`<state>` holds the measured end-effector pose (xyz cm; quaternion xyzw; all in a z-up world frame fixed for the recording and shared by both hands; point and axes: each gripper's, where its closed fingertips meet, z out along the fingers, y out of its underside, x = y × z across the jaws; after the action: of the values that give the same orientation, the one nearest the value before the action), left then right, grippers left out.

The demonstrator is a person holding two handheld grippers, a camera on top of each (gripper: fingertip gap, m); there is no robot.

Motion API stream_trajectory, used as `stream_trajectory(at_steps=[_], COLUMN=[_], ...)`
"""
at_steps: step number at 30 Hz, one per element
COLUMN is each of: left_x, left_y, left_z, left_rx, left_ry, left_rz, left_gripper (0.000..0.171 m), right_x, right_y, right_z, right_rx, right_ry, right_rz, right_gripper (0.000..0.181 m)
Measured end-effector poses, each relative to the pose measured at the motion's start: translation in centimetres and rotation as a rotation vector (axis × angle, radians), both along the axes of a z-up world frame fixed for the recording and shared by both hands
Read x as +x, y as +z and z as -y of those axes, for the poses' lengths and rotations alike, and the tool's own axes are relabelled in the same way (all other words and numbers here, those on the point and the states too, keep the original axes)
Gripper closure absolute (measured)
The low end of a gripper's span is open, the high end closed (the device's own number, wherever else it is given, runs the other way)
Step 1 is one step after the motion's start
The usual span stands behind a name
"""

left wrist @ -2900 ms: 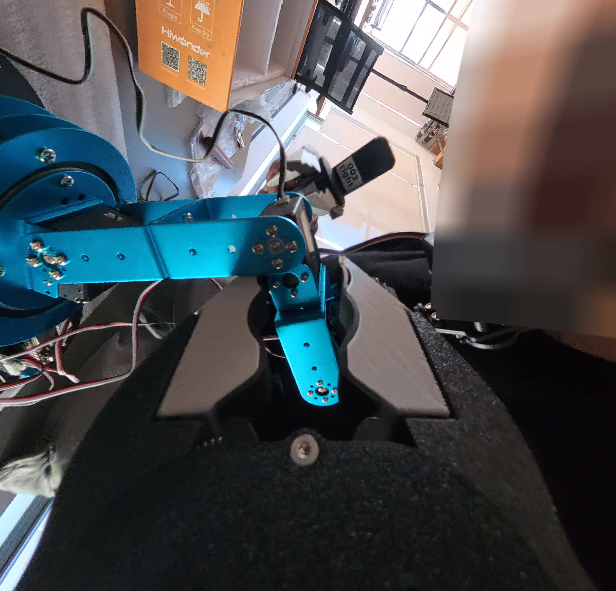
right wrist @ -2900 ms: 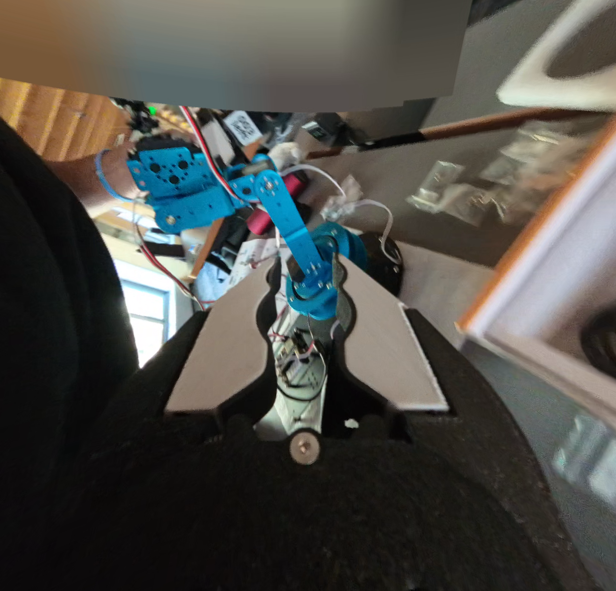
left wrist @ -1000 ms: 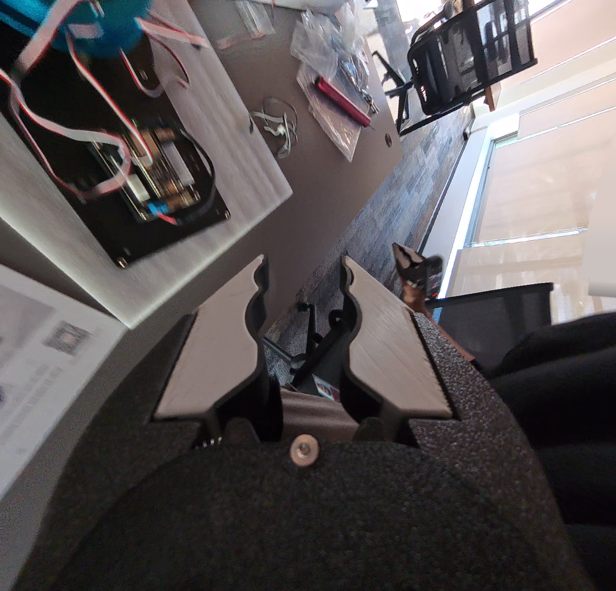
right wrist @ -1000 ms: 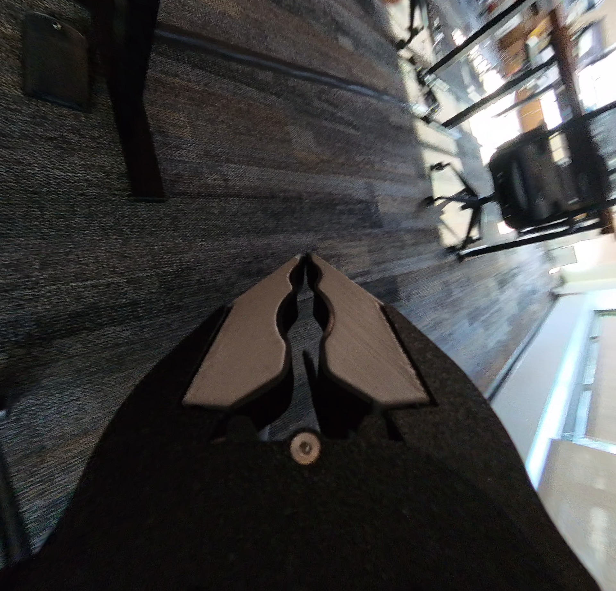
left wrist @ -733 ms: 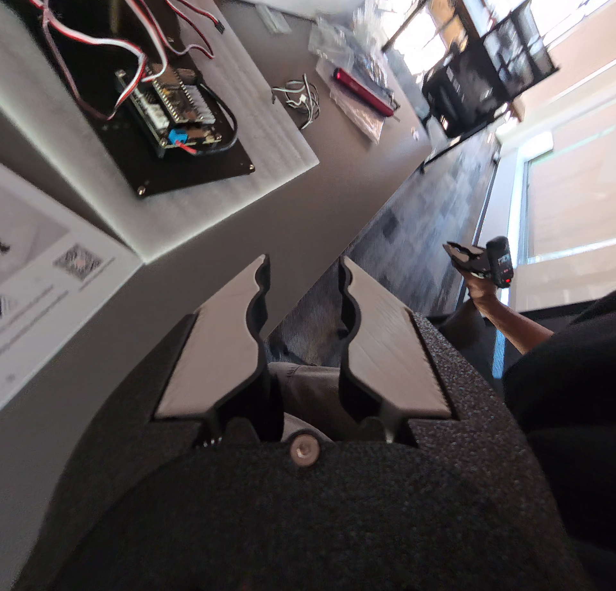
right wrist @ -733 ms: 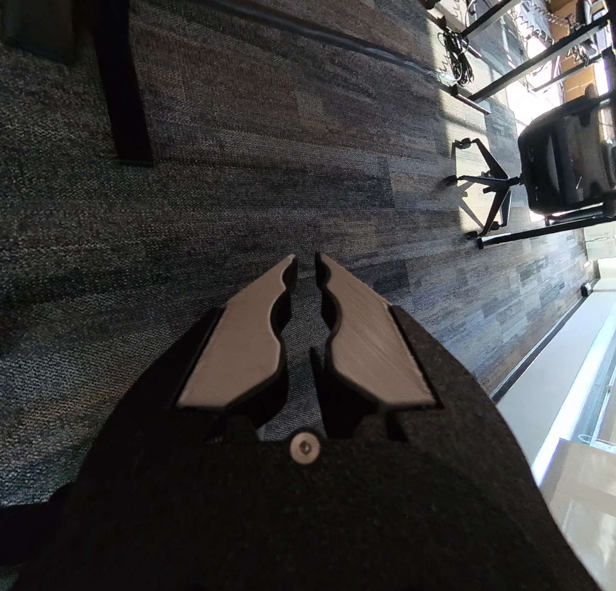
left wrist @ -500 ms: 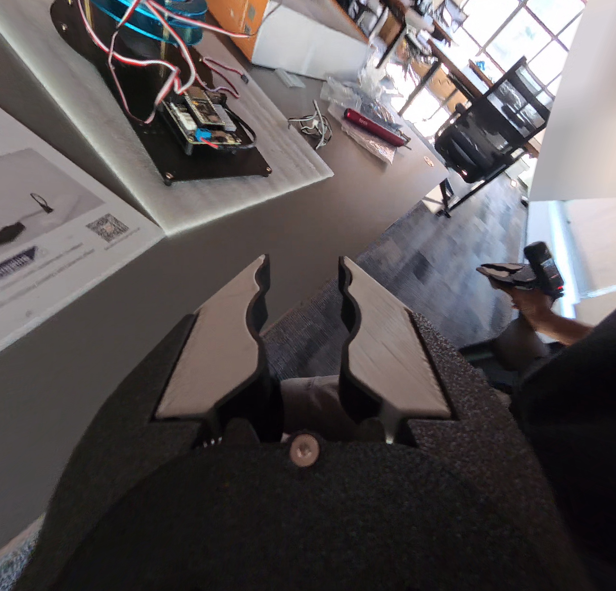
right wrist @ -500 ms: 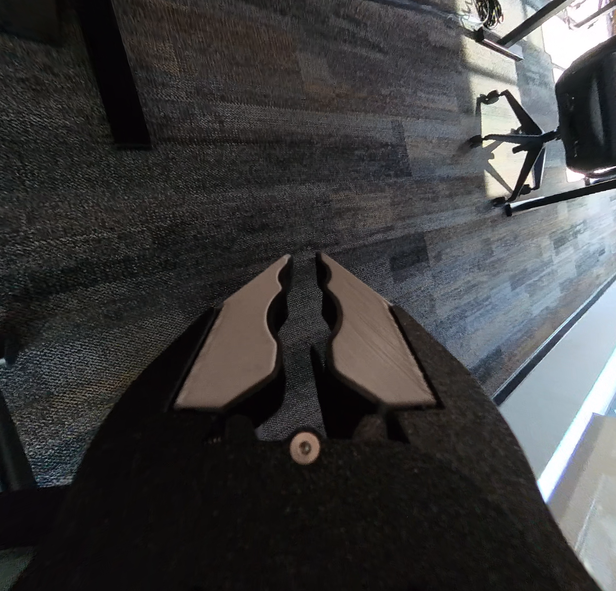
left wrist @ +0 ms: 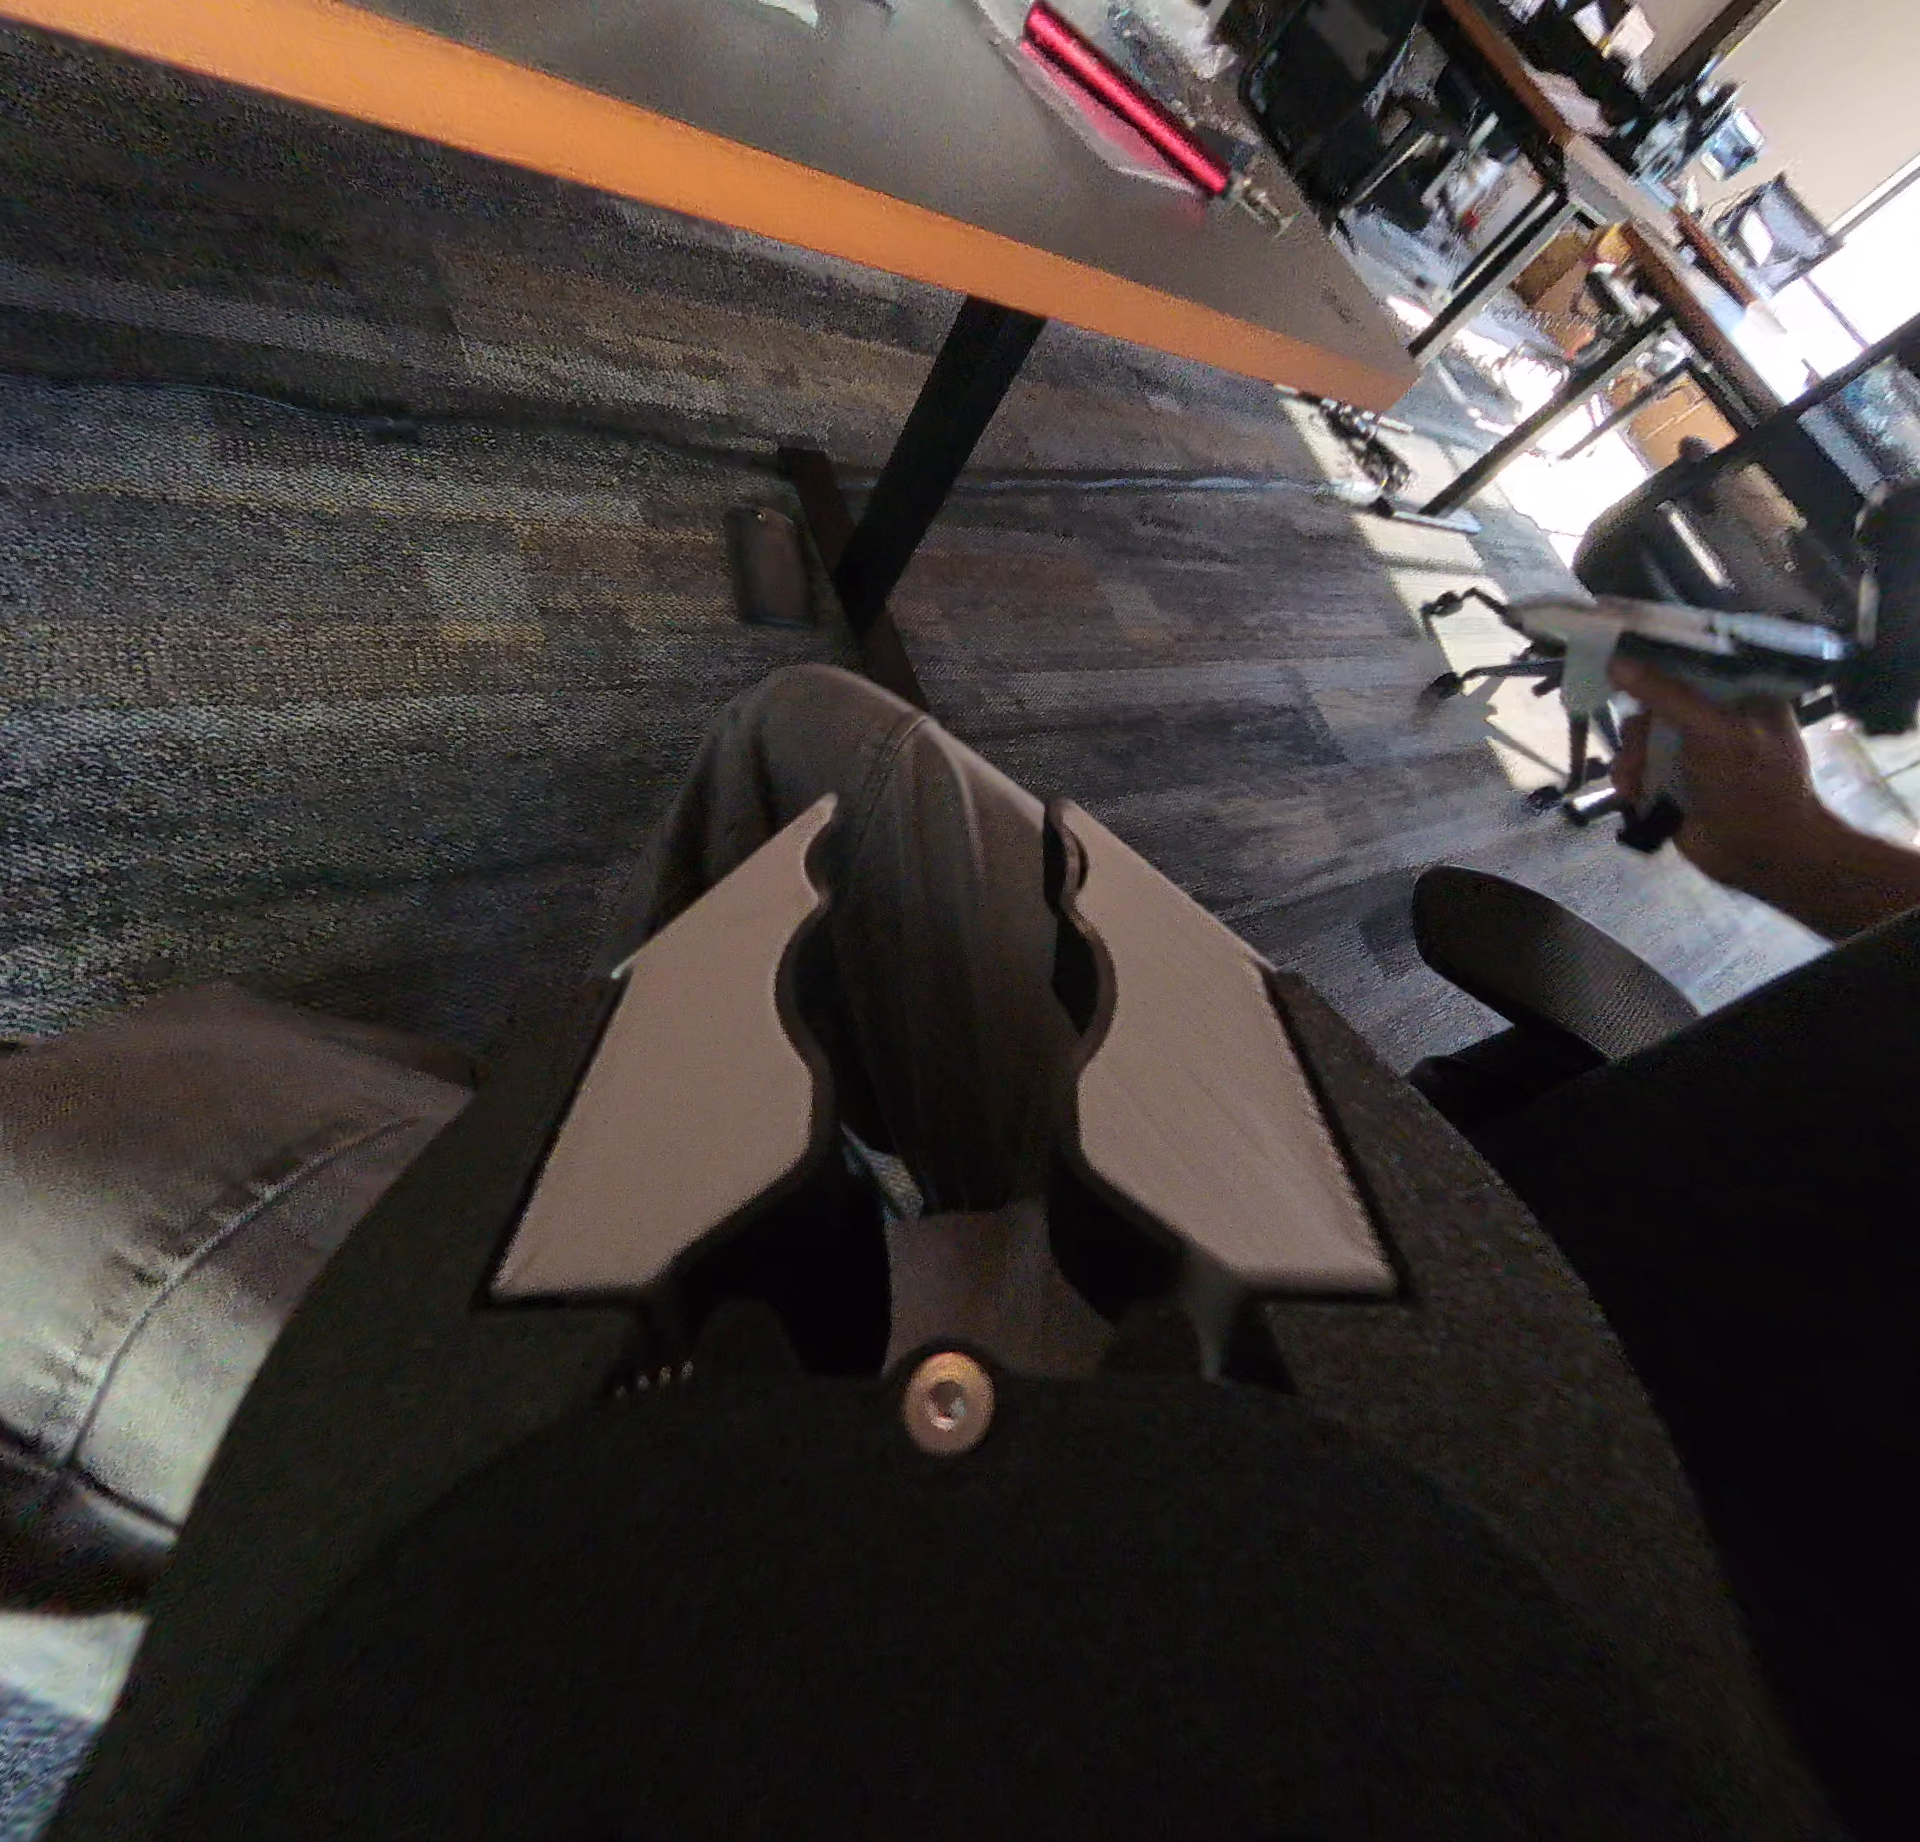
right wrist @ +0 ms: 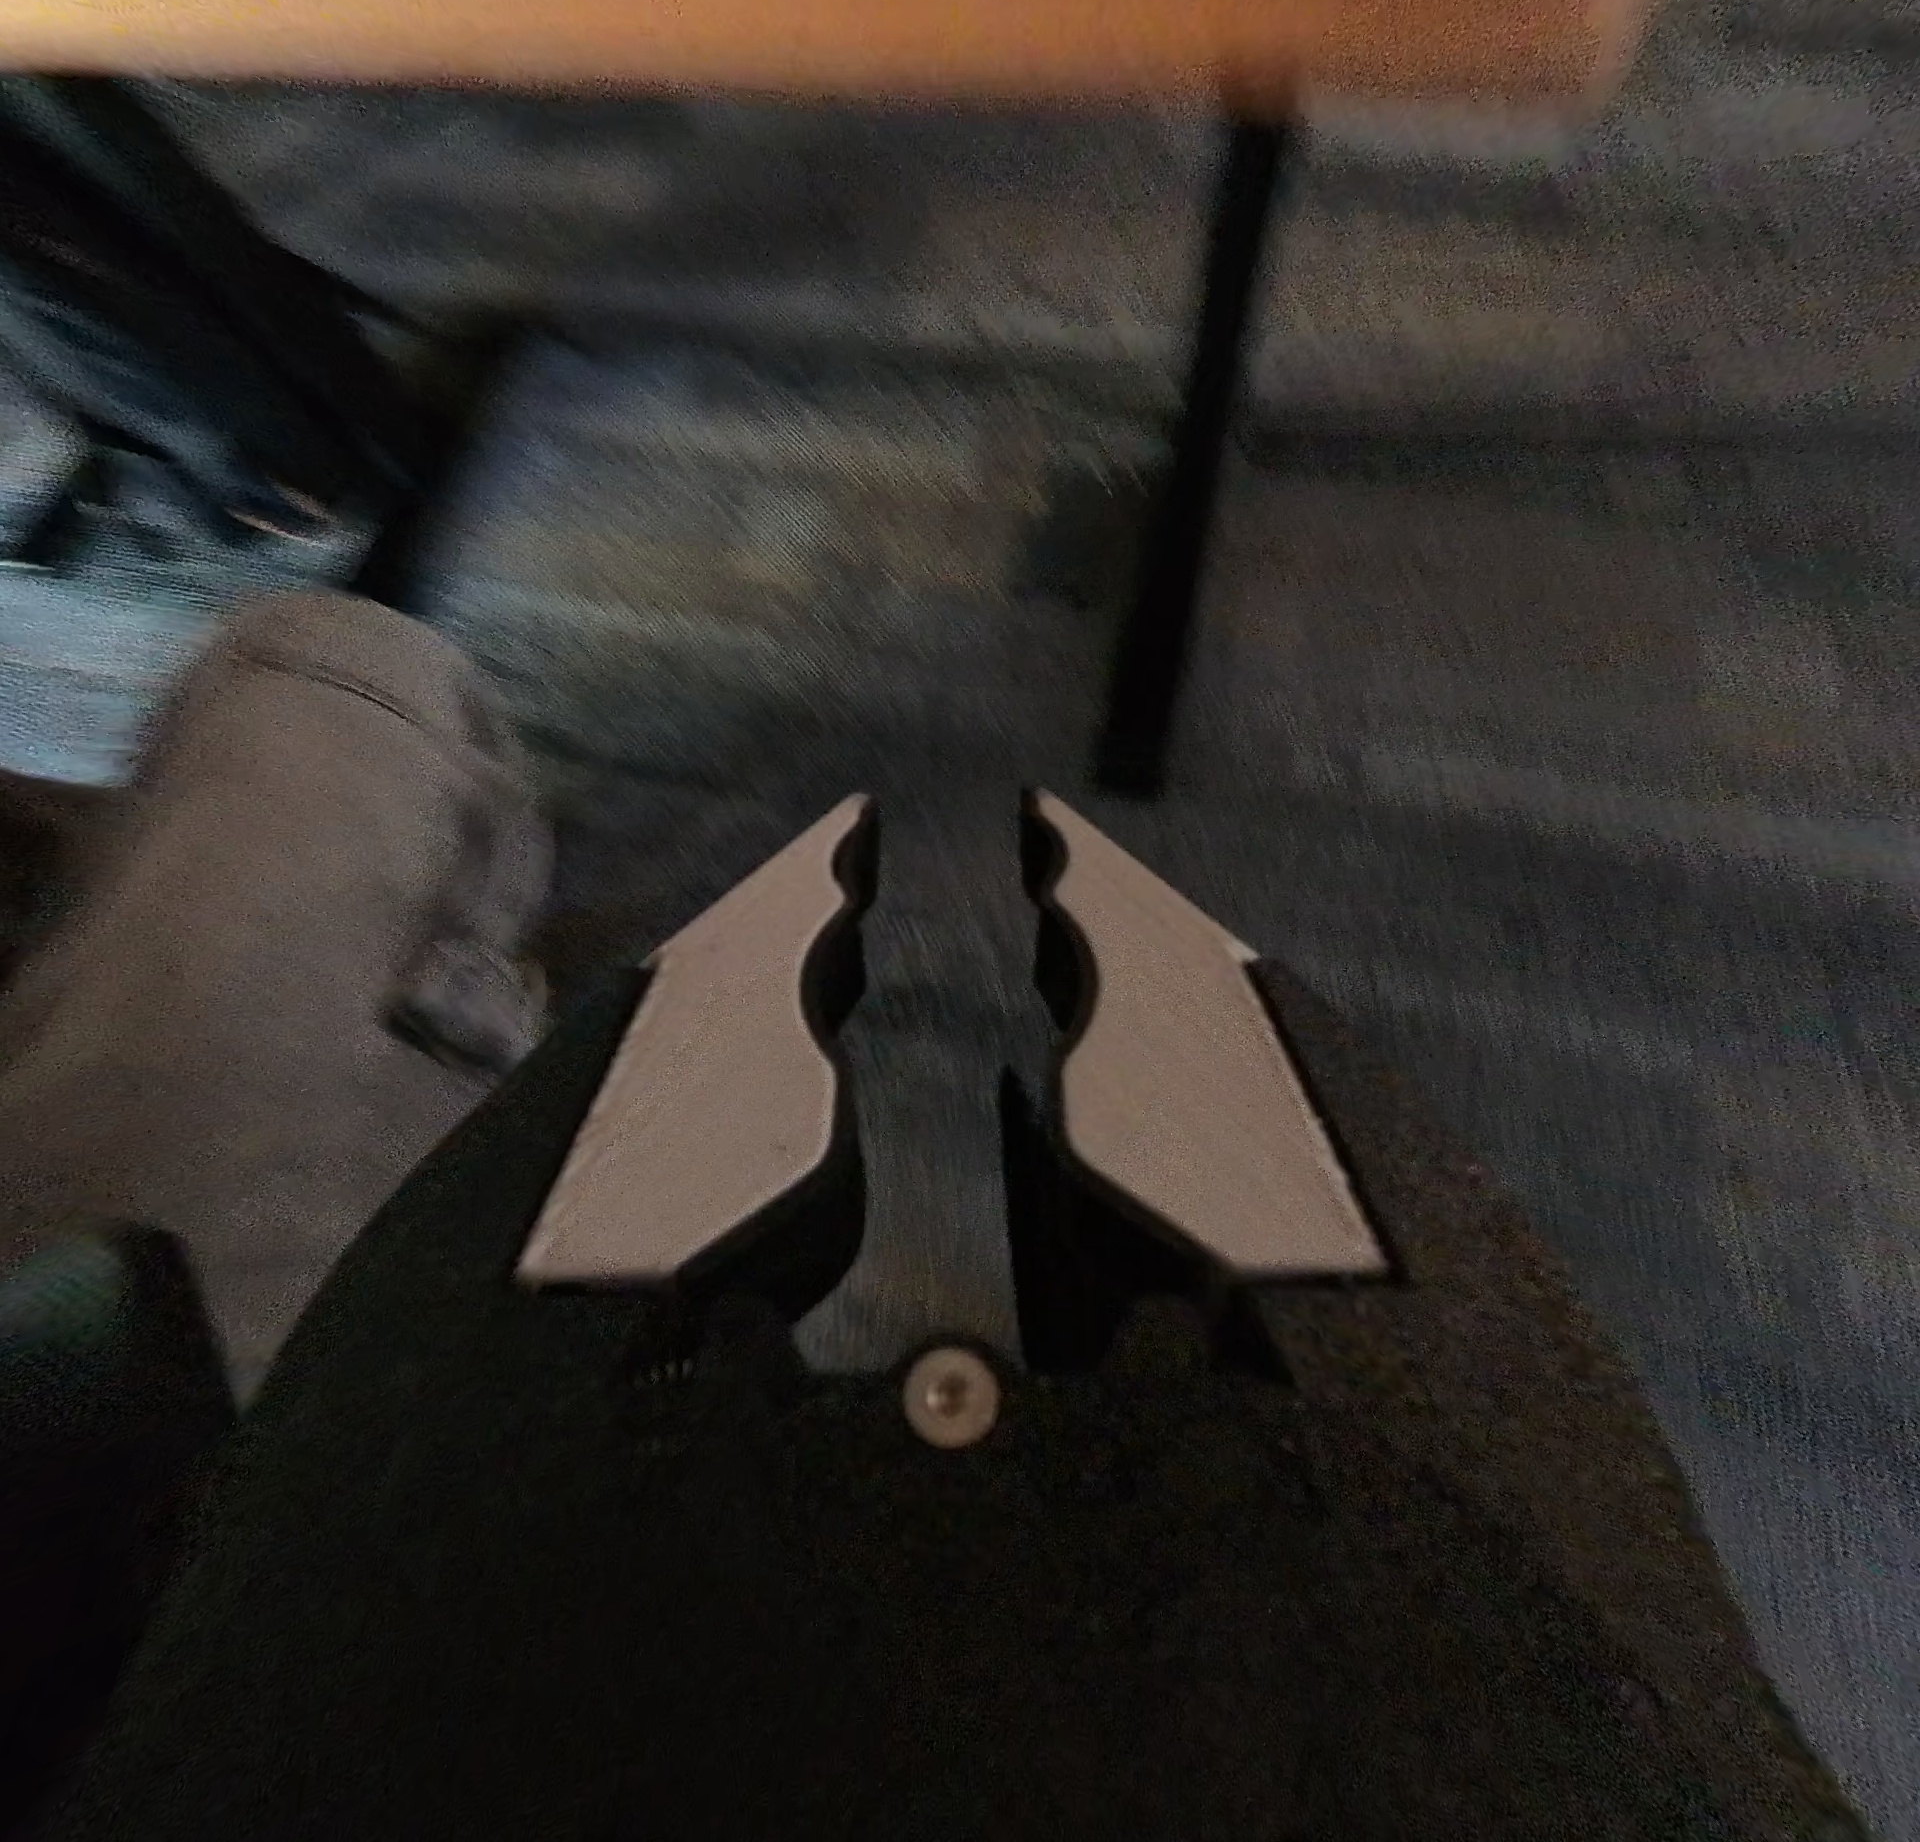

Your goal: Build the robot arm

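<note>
Both grippers hang below the desk [left wrist: 727,182], holding nothing. Left gripper [left wrist: 940,821], jaws spread, hovers over the person's knee [left wrist: 831,743], apart from it. Right gripper [right wrist: 945,810], jaws parted, points at carpet [right wrist: 1558,857] near the desk leg [right wrist: 1195,462]. Up on the desk lies a red tube [left wrist: 1122,104].

Left gripper [left wrist: 940,826]: grey fingers [left wrist: 707,1054] set apart, nothing held between them; a trouser-clad knee [left wrist: 831,743] is seen through the gap. Table [left wrist: 727,171]: orange-edged, grey-topped, carried on a black leg [left wrist: 935,462] above grey carpet [left wrist: 312,597]. Red cylinder [left wrist: 1122,109]: laid on the table near its far end. Right gripper [left wrist: 1538,613]: held in a hand [left wrist: 1725,784] at the right edge, well apart; finger state not discernible. Black office chair [left wrist: 1725,545]: placed behind that hand.
</note>
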<state>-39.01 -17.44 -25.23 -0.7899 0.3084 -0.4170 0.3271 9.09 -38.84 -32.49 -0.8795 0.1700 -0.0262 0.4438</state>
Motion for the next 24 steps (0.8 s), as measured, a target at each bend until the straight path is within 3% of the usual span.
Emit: stream_trajectory(at_steps=[3,4,7,9,11,14,18,21,24], left_x=[-2.9,-3.7,-4.4,-4.0,-3.6,-3.9,-7.3,-9.9,-11.0], left_y=[0.7,0.8,1.3,1.1,1.1,1.4,0.3,0.1,0.8], left_z=[1.7,1.4,-0.2,-1.4,-2.6,-3.8,-6.2,-8.2,-10.4], left_rx=[0.056,0.079,0.113,0.089,0.07,0.086,0.145,0.122,0.097], left_ry=[0.053,0.074,0.099,0.085,0.069,0.054,0.158,0.263,0.341], left_rz=[0.048,0.067,0.193,0.234,0.259,0.259,0.136,0.092,0.07], left_gripper=[0.136,0.136,0.136,0.136,0.136,0.136,0.136,0.136,0.136], right_x=[-0.2,-1.7,-4.5,-6.5,-7.0,-6.2,-3.1,-1.3,-1.0], right_y=[8.2,11.6,20.1,23.4,25.0,24.9,19.9,17.4,15.3], right_z=[-6.1,-9.1,-18.8,-26.3,-34.9,-48.7,-65.8,-74.3,-79.4], right_rx=[0.175,0.289,0.525,0.613,0.625,0.55,0.33,0.306,0.288], right_ry=[0.172,0.298,0.528,0.65,0.612,0.546,0.472,0.409,0.394], right_rz=[-0.043,-0.078,0.039,0.221,0.293,0.218,0.079,-0.095,-0.224], right_gripper=[0.143,0.139,0.131,0.137,0.139,0.139,0.13,0.126,0.128])
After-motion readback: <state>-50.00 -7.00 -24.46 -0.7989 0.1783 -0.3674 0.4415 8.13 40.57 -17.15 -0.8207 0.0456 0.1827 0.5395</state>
